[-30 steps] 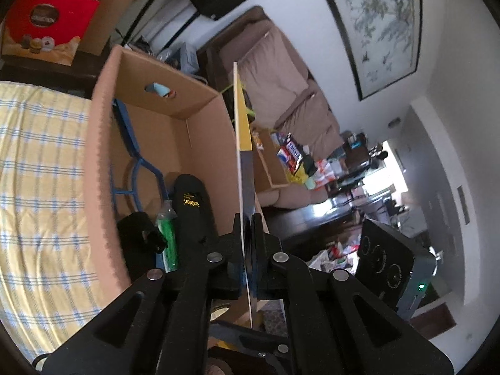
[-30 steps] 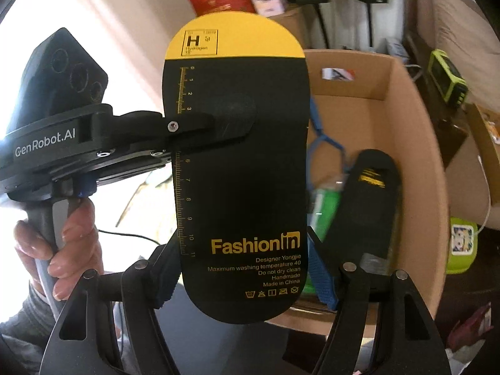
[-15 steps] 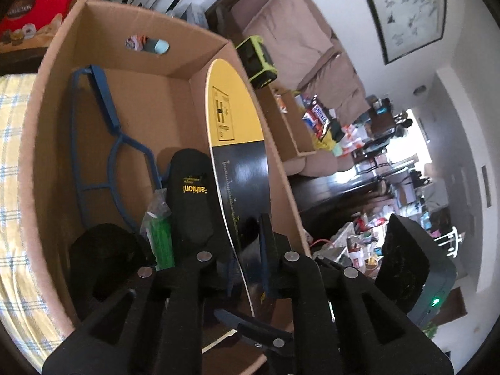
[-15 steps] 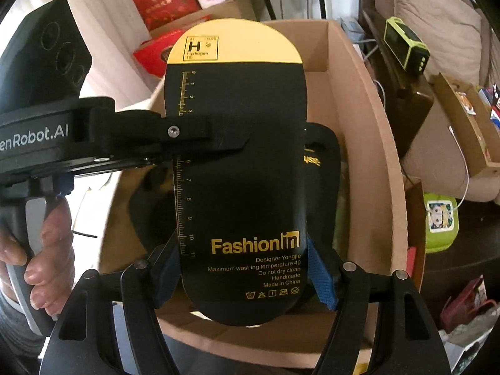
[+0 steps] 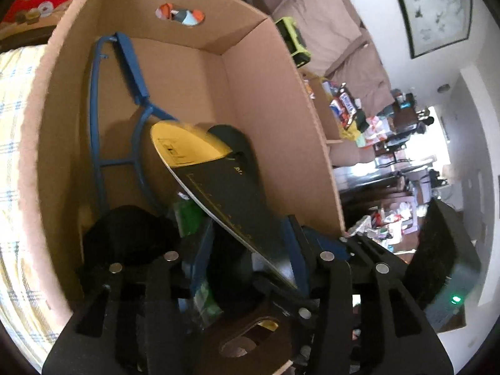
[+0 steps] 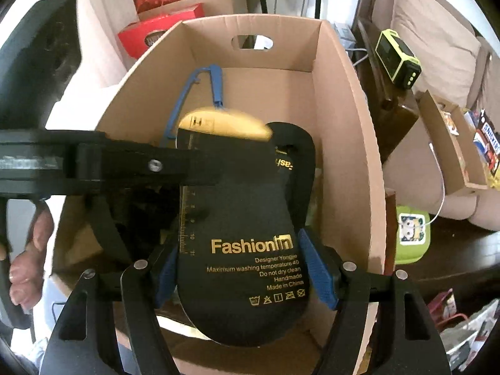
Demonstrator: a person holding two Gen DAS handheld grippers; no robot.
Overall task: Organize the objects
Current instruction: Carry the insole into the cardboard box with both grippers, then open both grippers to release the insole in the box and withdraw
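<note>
Over the cardboard box point(image 6: 350, 118), the left gripper point(image 5: 247, 250) has just been opening, insole card point(image 6: 240, 218) loose between its jaws; the right gripper point(image 6: 243, 268) clamps the card's lower edges.

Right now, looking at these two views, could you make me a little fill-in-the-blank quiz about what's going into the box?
1. The black insole card has a rounded tip coloured ____.
2. The box it tilts into is made of ____.
3. The hanger lying inside the box is coloured ____.
4. The card's large gold lettering begins with the word ____.

Missing words: yellow; cardboard; blue; Fashion
</note>
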